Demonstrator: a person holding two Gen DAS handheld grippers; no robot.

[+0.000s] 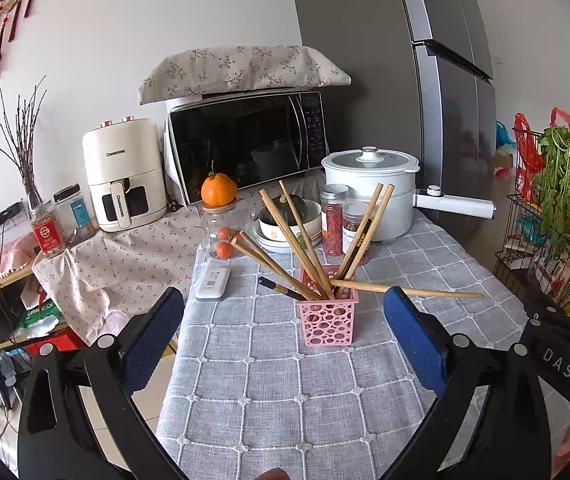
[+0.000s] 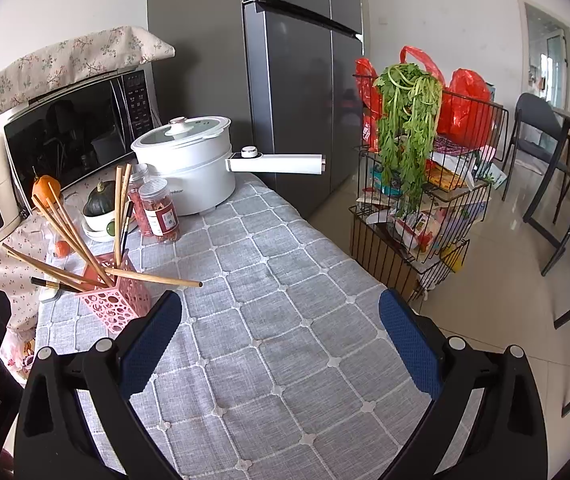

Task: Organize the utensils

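A pink perforated holder (image 1: 328, 320) stands on the grey checked tablecloth (image 1: 285, 380) and holds several wooden chopsticks (image 1: 305, 240) fanned out; one chopstick (image 1: 417, 290) leans nearly flat to the right. The holder also shows in the right wrist view (image 2: 115, 300) at the left. My left gripper (image 1: 285, 320) is open and empty, just short of the holder. My right gripper (image 2: 281, 320) is open and empty over the cloth, to the right of the holder.
Behind the holder stand two red-filled jars (image 1: 333, 224), stacked bowls with a squash (image 1: 289, 220), a white electric pot (image 1: 373, 184), a microwave (image 1: 245, 144), an air fryer (image 1: 125, 176) and a white remote (image 1: 213, 280). A wire rack with greens (image 2: 417, 184) stands past the table's right edge.
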